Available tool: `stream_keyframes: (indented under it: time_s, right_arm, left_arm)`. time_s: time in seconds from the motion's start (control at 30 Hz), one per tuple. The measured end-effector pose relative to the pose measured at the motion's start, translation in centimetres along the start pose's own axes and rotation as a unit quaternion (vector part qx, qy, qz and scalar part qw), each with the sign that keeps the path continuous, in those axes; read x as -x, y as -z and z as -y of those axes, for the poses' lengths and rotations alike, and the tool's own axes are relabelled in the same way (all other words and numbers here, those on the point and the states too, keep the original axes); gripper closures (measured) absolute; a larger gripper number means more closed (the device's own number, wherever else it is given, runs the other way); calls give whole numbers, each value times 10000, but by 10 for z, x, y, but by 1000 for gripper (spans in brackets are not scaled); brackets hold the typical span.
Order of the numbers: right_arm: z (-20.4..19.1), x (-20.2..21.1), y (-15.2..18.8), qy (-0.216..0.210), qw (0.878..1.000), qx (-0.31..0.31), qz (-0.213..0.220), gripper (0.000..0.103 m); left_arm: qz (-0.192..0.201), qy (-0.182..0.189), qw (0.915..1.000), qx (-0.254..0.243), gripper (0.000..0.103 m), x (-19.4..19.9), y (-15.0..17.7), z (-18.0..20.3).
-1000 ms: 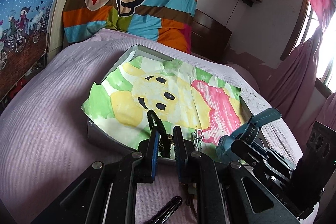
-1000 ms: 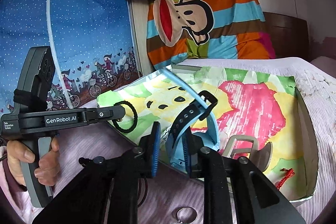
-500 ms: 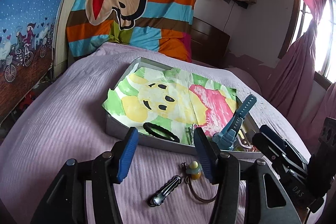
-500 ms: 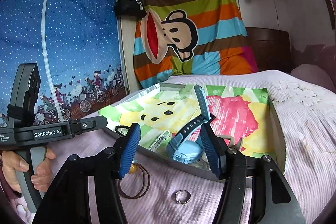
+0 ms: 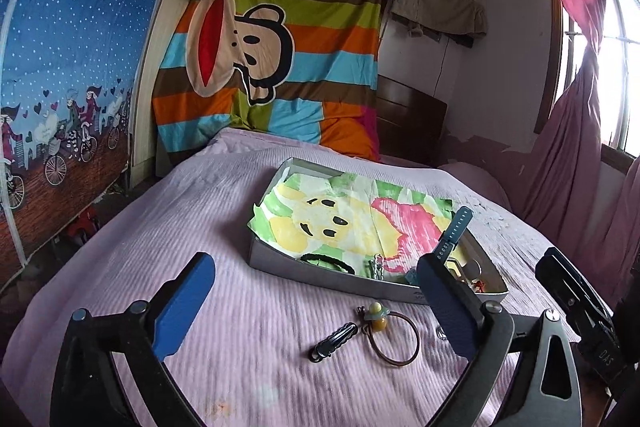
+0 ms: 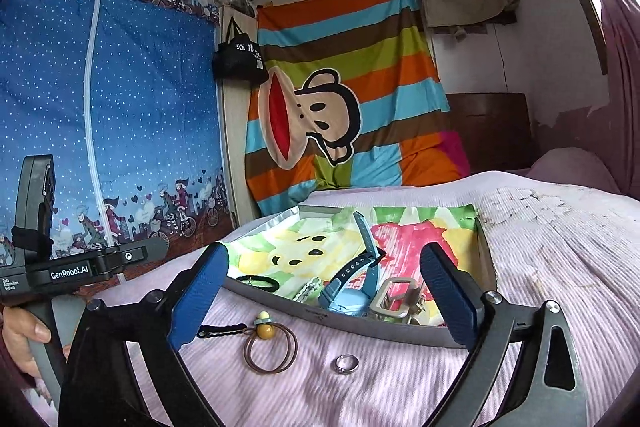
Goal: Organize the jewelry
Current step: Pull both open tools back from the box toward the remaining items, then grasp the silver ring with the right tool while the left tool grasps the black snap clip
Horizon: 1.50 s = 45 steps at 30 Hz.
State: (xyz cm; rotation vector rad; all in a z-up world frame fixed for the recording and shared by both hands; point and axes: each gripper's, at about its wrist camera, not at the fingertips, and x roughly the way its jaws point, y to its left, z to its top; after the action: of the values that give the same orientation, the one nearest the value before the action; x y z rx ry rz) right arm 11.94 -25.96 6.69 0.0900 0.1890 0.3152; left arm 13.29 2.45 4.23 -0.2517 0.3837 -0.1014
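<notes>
pink bedspread (image 5: 168,227) carries a shallow box (image 5: 328,277) lined with a cartoon print, already holding a blue watch (image 6: 352,297) and black hair band (image 6: 258,282). both the left gripper (image 5: 316,301) and right gripper (image 6: 324,291) hang spread wide and empty, likely lining up on what remains outside: hair tie (image 6: 272,347), ring (image 6: 346,363), hair clip (image 5: 334,341).

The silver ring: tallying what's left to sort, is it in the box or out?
Out. The silver ring lies on the purple bedspread, in front of the box wall.
</notes>
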Motion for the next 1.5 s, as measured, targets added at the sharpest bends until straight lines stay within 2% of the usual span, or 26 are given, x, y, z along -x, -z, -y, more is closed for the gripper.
stream_keyframes:
  time_s: [0.27,0.43,0.77,1.17,1.3,1.37,1.5]
  right_arm:
    - [0,13,14,48,9999,93,-40,6]
    - [1,13,24,191,9986,359,-343,6]
    - [9,0,34,446,9904,828,-1010,6]
    - [21,-19,51,322,9864,572,-1508,6]
    - [22,-26,57,258,9842,546,-1663,9]
    - [22,-29,59,230,9832,520,-1737,17]
    - [24,-37,63,165,9811,449,-1875,26]
  left_arm:
    - [108,-76,9992,-382,0,17,9,7]
    - [17,-123,9982,-593,0,19,19,10]
    - [-341,-139,9962,-784,0,14,35,14]
    - [-932,-93,9904,-1017,1,-7,46,20]
    - [-1126,-42,9877,-1088,8,-13,49,22]
    - [-1241,-22,9859,-1122,14,-17,51,23]
    - [-1458,48,9830,-1119,26,-26,51,24]
